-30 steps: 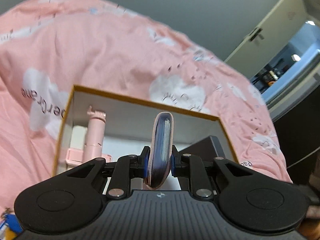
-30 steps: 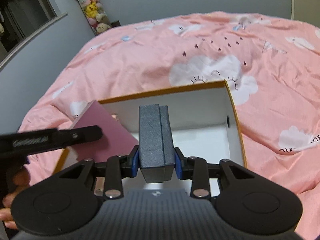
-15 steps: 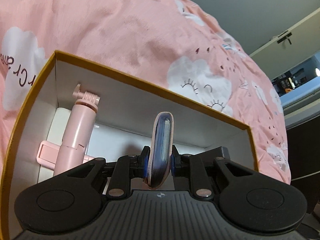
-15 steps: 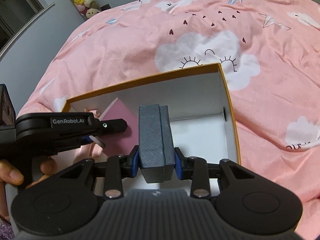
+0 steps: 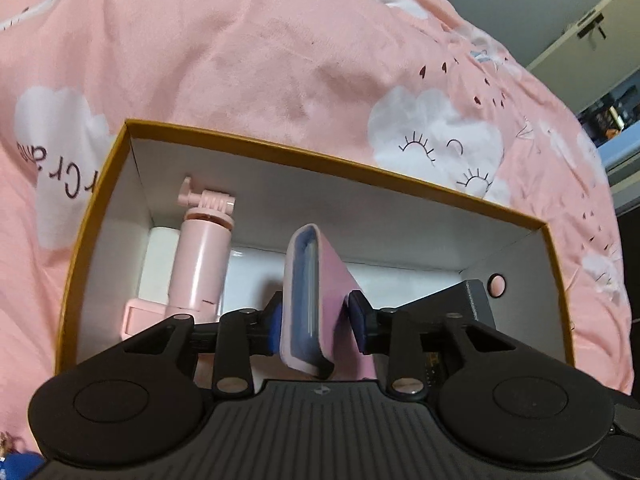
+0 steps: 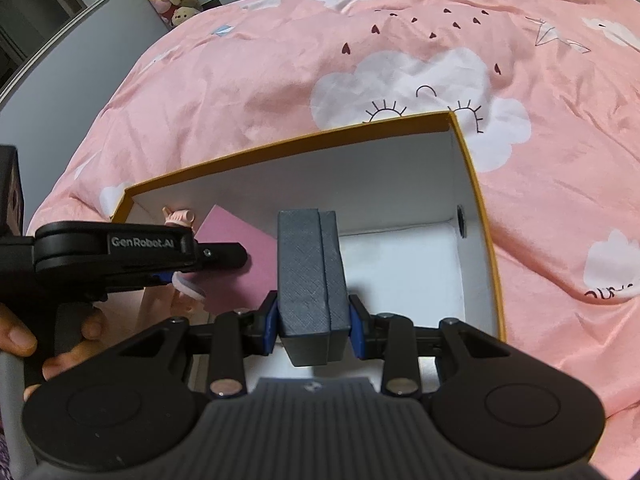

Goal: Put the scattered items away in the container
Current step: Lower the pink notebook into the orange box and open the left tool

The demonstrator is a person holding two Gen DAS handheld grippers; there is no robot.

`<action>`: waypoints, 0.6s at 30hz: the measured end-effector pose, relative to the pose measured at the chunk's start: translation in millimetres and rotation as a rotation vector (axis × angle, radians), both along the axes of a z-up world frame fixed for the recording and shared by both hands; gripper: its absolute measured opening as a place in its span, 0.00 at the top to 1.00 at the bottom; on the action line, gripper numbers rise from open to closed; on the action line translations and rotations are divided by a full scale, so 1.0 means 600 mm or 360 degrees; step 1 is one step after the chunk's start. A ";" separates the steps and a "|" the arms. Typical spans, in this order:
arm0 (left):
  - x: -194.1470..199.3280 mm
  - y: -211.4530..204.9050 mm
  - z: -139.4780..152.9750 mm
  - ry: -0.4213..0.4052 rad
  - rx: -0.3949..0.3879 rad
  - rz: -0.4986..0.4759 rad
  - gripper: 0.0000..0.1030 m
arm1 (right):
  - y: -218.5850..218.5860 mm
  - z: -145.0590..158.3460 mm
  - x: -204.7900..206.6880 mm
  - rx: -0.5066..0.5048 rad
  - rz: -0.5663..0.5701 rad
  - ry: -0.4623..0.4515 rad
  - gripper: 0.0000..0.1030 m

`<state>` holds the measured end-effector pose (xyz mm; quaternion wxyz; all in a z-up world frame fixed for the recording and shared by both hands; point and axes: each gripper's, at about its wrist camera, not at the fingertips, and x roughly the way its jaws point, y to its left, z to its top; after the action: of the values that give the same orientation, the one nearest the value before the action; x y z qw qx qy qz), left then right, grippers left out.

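The left claw (image 5: 314,320), its jaws just spread, lets a flat pink case (image 5: 316,300) tip loose between the pads, its long axis running up and away and leaning right, over the open orange-rimmed box (image 5: 256,148) on the bed. The right claw (image 6: 312,322) pinches a dark grey box (image 6: 310,276) end-on above the empty right half. A pink stick (image 5: 200,256) already lies inside, pointing at the far wall; both held items remain to be set down.

Pink duvet (image 6: 248,92) (white clouds), orange-rimmed box (image 6: 280,146)
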<state>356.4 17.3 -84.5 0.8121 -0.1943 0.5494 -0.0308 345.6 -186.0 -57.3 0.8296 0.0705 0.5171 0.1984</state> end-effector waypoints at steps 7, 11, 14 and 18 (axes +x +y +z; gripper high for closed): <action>0.018 -0.015 -0.008 0.0059 0.0106 -0.0099 0.47 | 0.005 -0.001 0.005 -0.0023 -0.0011 0.0007 0.64; 0.023 -0.016 -0.018 0.0055 0.0073 -0.0117 0.48 | 0.005 -0.002 0.008 -0.0037 -0.0023 0.0008 0.64; 0.022 -0.011 -0.017 0.0052 0.0065 -0.0130 0.48 | 0.004 -0.002 0.010 -0.0052 -0.0030 0.0007 0.64; 0.018 -0.002 -0.001 0.0014 0.0082 -0.0147 0.42 | 0.004 -0.005 0.015 -0.0068 -0.0041 0.0018 0.64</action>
<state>367.0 15.8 -85.1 0.8121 -0.1480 0.5619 -0.0531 354.5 -183.8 -60.1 0.8306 0.0606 0.5248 0.1762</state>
